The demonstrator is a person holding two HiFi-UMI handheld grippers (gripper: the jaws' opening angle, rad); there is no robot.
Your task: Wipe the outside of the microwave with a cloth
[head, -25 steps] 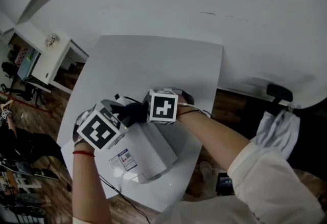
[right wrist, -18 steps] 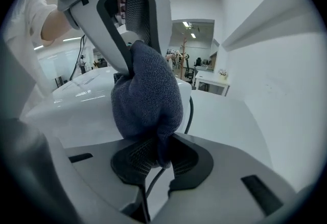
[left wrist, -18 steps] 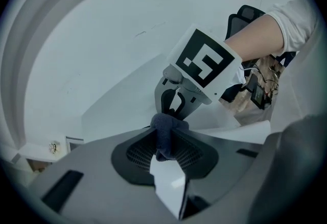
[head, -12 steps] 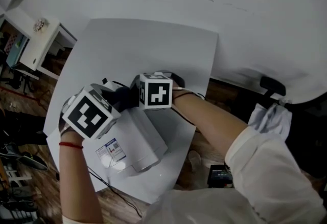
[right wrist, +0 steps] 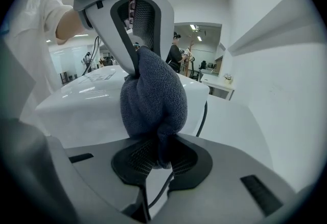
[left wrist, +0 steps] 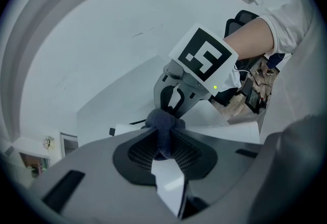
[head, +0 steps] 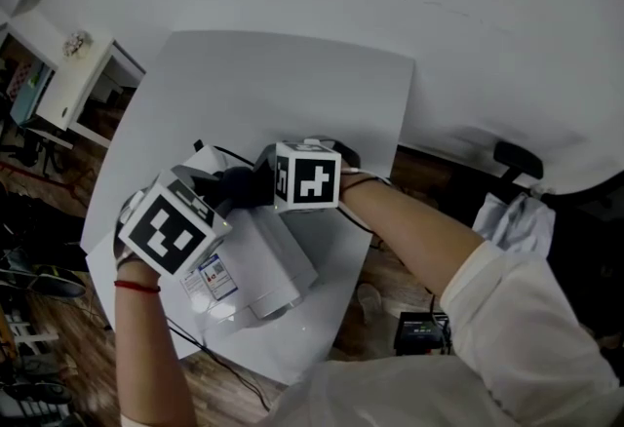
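The left gripper [left wrist: 163, 147] and the right gripper [right wrist: 157, 159] meet tip to tip above the white microwave [head: 261, 267], which sits on the white tabletop [head: 283, 94]. Both sets of jaws are clenched on the same dark, bunched cloth [right wrist: 153, 97], each from its own side. The left jaws have just been closing, with the cloth pinched between them. The bundle hangs over the microwave's top near its far edge; whether it touches the casing cannot be made out.

Right claw [right wrist: 156, 154] is squeezed: left claw [right wrist: 135, 64], jaws just closing on the cloth [right wrist: 153, 100], dead ahead, microwave [right wrist: 76, 110] right below, open table [right wrist: 235, 126] off right.
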